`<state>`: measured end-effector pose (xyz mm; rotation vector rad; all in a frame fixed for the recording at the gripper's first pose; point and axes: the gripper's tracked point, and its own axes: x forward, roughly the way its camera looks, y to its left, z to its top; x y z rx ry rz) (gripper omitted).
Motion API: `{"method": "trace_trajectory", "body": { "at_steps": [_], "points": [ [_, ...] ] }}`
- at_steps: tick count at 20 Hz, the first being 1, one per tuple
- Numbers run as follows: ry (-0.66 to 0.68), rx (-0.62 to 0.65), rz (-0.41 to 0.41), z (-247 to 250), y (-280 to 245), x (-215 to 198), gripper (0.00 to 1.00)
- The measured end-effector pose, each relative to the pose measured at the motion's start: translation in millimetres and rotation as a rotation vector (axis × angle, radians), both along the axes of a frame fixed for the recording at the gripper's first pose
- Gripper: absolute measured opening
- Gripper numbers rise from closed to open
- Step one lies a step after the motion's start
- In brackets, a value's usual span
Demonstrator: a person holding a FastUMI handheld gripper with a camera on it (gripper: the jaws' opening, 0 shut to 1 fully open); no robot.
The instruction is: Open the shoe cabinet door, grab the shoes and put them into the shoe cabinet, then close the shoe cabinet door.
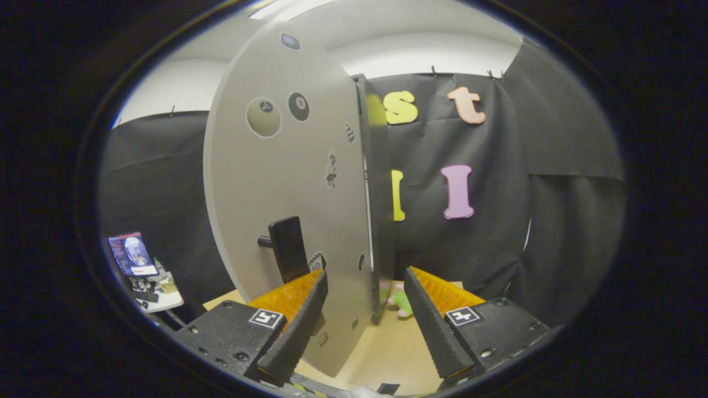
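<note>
The grey shoe cabinet door (287, 182) stands swung out, its free edge running down between my fingers and its face to the left. A dark handle (286, 247) juts from the door just above my left fingertip. My gripper (365, 284) is open, its fingers straddling the door's edge without pressing on it. Beyond the door's edge, low on the tan floor (387, 348), a small pink and green thing (399, 303) shows partly; it may be a shoe, I cannot tell. The cabinet's inside is hidden behind the door.
Round stickers (298, 106) dot the door's face. A small white table (157, 296) with a screen (131, 254) and clutter stands to the far left. Black cloth walls close the booth behind and to the right.
</note>
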<state>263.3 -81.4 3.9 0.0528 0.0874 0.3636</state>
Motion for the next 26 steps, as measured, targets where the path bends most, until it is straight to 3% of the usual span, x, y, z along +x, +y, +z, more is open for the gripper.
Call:
{"method": "trace_trajectory", "body": {
  "at_steps": [11, 21, 26],
  "points": [
    [0.008, -0.032, -0.089, -4, 110, 2, 0.92],
    [0.039, -0.082, -0.035, -18, 237, 49, 0.96],
    [0.054, -0.075, -0.072, -19, 254, 51, 0.97]
  ]
}}
